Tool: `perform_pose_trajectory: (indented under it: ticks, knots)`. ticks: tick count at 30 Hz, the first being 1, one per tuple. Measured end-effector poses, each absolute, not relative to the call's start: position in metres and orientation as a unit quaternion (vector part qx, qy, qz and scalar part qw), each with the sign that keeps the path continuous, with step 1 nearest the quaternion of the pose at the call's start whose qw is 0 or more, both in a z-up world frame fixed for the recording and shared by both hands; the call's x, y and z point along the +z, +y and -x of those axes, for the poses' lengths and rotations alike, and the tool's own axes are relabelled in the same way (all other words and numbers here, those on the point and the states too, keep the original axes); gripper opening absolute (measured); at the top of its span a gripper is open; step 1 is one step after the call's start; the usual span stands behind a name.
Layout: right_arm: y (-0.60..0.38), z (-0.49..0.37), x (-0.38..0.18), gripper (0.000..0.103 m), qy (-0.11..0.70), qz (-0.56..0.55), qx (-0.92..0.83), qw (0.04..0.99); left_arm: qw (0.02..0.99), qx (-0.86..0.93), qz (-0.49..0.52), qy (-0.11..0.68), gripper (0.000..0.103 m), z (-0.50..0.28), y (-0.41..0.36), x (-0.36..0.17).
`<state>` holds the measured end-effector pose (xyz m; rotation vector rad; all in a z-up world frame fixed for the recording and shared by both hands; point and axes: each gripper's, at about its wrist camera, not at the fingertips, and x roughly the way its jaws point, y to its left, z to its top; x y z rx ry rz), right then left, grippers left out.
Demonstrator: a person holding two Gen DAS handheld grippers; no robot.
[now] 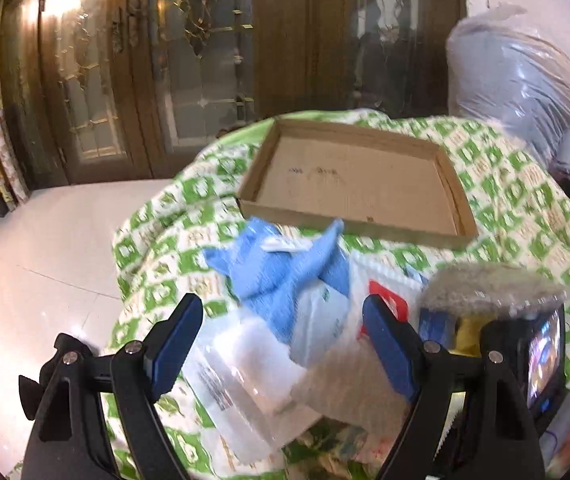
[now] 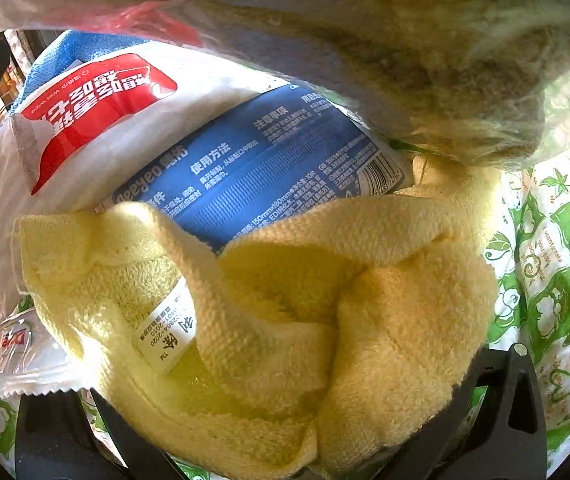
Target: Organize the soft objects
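My left tool [image 1: 283, 342] hangs low over the pile of soft things on the green-patterned cloth [image 1: 525, 200], its blue-padded fingers [image 1: 175, 344] spread wide with nothing between them, pointing toward the blue towel [image 1: 281, 276] and the empty cardboard tray [image 1: 357, 176] just beyond it. My right tool is pressed nose-down into the yellow towel [image 2: 325, 300]; the cloth hides its tips, so I cannot tell its grip. The blue wipes pack [image 2: 269, 168] and the red-and-white pack [image 2: 97, 108] lie just behind that towel.

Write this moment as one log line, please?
left gripper: open, over pile | right gripper: hidden under yellow towel | cardboard tray: empty | blue cloth: on pile
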<state>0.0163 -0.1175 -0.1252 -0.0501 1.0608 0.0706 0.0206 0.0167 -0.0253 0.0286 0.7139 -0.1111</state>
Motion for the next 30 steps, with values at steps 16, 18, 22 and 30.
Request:
perform_pose_trajectory:
  ticks: [16,18,22,30]
  knots:
    - [-0.107,-0.018,-0.136,0.103,0.493,0.03,0.022,0.869,0.918,-0.037,0.0,0.396,0.083,-0.021,0.021,-0.038]
    - [-0.106,-0.021,-0.137,0.103,0.497,0.035,0.02,0.867,0.919,-0.039,0.0,0.392,0.083,-0.019,0.02,-0.038]
    - [-0.119,-0.044,-0.129,0.103,0.539,0.013,0.031,0.842,0.919,-0.042,0.012,0.391,0.083,-0.018,0.024,-0.037]
    - [-0.135,-0.048,-0.069,0.103,0.49,-0.007,0.061,0.87,0.916,-0.042,0.039,0.398,0.083,-0.022,0.031,-0.038]
